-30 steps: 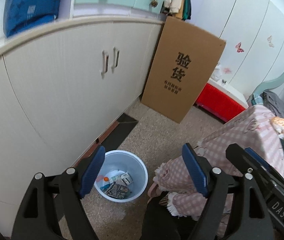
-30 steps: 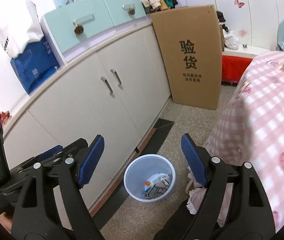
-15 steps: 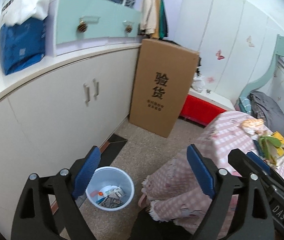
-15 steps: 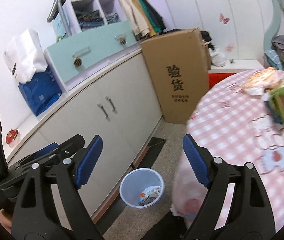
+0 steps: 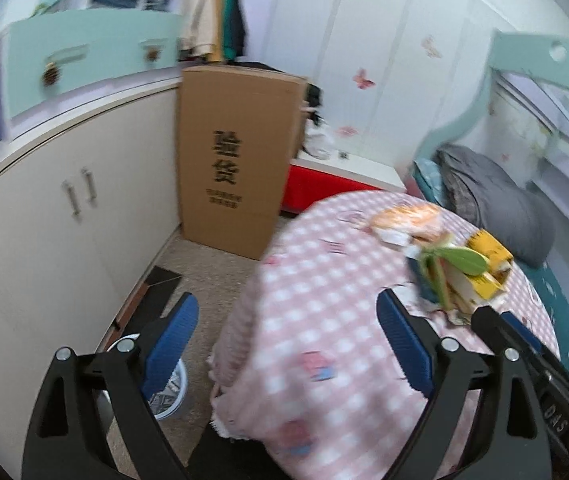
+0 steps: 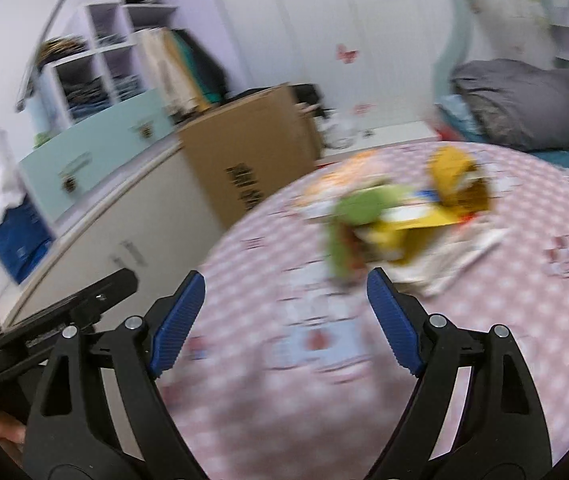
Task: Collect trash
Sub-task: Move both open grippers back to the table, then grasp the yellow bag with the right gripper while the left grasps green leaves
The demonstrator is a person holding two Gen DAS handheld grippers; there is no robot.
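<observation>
A pile of trash (image 5: 456, 268), green and yellow wrappers and papers, lies on the round table with the pink checked cloth (image 5: 324, 280). An orange wrapper (image 5: 408, 216) lies just behind it. My left gripper (image 5: 286, 300) is open and empty over the table's near left edge, short of the pile. The pale blue bin (image 5: 174, 390) stands on the floor at lower left, mostly hidden by the left finger. In the blurred right wrist view the same pile (image 6: 396, 216) lies just beyond my right gripper (image 6: 286, 276), which is open and empty above the cloth (image 6: 484, 320).
A tall cardboard box (image 5: 236, 160) leans against the white cabinets (image 5: 64, 220) at the left. A red box (image 5: 324, 184) sits behind the table. A bed with a grey blanket (image 5: 492, 200) lies at the right. A strip of bare floor (image 5: 204, 272) runs between cabinets and table.
Both views have swung up and to the right, away from the bin and onto the table. The trash pile has come into view ahead of both grippers, and the bin has slid to the lower left.
</observation>
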